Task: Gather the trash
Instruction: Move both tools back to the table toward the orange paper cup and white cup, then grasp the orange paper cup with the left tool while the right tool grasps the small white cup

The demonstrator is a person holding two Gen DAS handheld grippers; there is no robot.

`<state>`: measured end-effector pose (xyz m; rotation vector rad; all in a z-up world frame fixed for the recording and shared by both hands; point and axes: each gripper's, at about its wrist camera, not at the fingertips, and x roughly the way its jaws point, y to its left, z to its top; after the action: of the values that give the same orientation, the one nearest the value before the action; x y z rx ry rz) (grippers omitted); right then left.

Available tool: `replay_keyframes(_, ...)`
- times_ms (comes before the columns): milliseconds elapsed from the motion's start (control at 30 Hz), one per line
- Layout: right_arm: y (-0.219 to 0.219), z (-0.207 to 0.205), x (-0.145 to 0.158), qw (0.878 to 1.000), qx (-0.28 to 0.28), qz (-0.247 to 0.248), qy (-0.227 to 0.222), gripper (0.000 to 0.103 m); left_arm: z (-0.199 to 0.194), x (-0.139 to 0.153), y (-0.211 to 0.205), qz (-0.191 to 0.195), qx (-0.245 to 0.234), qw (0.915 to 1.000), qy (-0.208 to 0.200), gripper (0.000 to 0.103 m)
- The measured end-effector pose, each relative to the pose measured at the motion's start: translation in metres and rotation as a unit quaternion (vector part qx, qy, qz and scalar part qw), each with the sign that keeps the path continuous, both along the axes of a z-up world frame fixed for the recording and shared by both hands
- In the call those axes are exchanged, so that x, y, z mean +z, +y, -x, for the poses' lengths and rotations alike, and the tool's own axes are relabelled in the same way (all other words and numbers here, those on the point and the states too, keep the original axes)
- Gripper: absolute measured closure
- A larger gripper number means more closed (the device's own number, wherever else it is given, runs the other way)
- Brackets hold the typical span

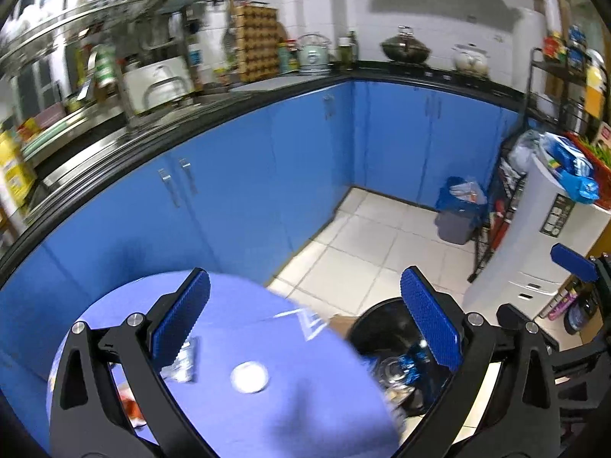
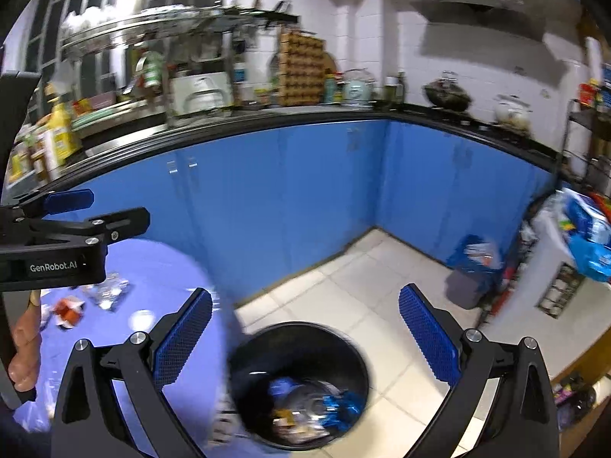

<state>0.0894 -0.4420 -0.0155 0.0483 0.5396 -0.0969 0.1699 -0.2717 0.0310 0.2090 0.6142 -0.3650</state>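
Observation:
My left gripper (image 1: 305, 316) is open and empty above a round table with a blue cloth (image 1: 267, 412). On the cloth lie a white round lid (image 1: 249, 377), a clear crumpled wrapper (image 1: 182, 362) and a red-and-white wrapper (image 1: 130, 404). My right gripper (image 2: 305, 332) is open and empty above a black trash bin (image 2: 301, 385) that holds blue and clear wrappers. The bin also shows in the left wrist view (image 1: 397, 355). The left gripper (image 2: 68, 200) shows at the left of the right wrist view, over the red wrapper (image 2: 67, 311) and clear wrapper (image 2: 109, 292).
Blue kitchen cabinets (image 1: 267, 160) under a black counter curve behind the table. A small grey bin with a blue bag (image 1: 460, 210) stands in the floor corner. A white appliance (image 1: 534, 236) and a rack stand at the right. White floor tiles (image 2: 343, 294) lie between.

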Motion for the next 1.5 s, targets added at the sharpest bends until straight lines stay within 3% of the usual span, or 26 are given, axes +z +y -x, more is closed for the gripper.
replay_keyframes(233, 0.094, -0.025, -0.015, 0.996, 0.082, 0.029, 0.018, 0.007, 0.002, -0.026, 0.092, -0.020, 0.071, 0.9970, 0.024, 0.004)
replay_keyframes(533, 0.181, -0.070, -0.068, 0.984, 0.152, 0.027, 0.094, 0.007, -0.008, -0.095, 0.196, -0.027, 0.145, 0.9842, 0.098, 0.004)
replay_keyframes(900, 0.202, -0.115, -0.120, 0.975, 0.153, 0.009, 0.164, 0.007, -0.035, -0.162, 0.227, -0.028, 0.149, 0.9735, 0.171, 0.005)
replay_keyframes(1033, 0.204, -0.125, -0.126, 0.973, 0.156, 0.002, 0.170, 0.007, -0.040, -0.172, 0.232, -0.028, 0.151, 0.9715, 0.180, 0.006)
replay_keyframes(1233, 0.210, -0.134, -0.136, 0.970, 0.161, -0.004, 0.181, 0.008, -0.043, -0.176, 0.238, -0.020, 0.152, 0.9699, 0.189, 0.016)
replay_keyframes(1300, 0.211, -0.134, -0.138, 0.969, 0.163, -0.002, 0.184, 0.012, -0.044, -0.176, 0.237, -0.018, 0.152, 0.9701, 0.188, 0.019)
replay_keyframes(1367, 0.210, -0.136, -0.142, 0.966, 0.169, -0.008, 0.198, 0.029, -0.045, -0.175, 0.237, -0.017, 0.151, 0.9708, 0.186, 0.022)
replay_keyframes(1400, 0.210, -0.136, -0.143, 0.966, 0.168, -0.006, 0.198, 0.031, -0.045, -0.174, 0.237, -0.016, 0.150, 0.9712, 0.185, 0.024)
replay_keyframes(1500, 0.210, -0.134, -0.140, 0.965, 0.174, -0.002, 0.195, 0.049, -0.043, -0.173, 0.236, -0.017, 0.146, 0.9725, 0.181, 0.033)
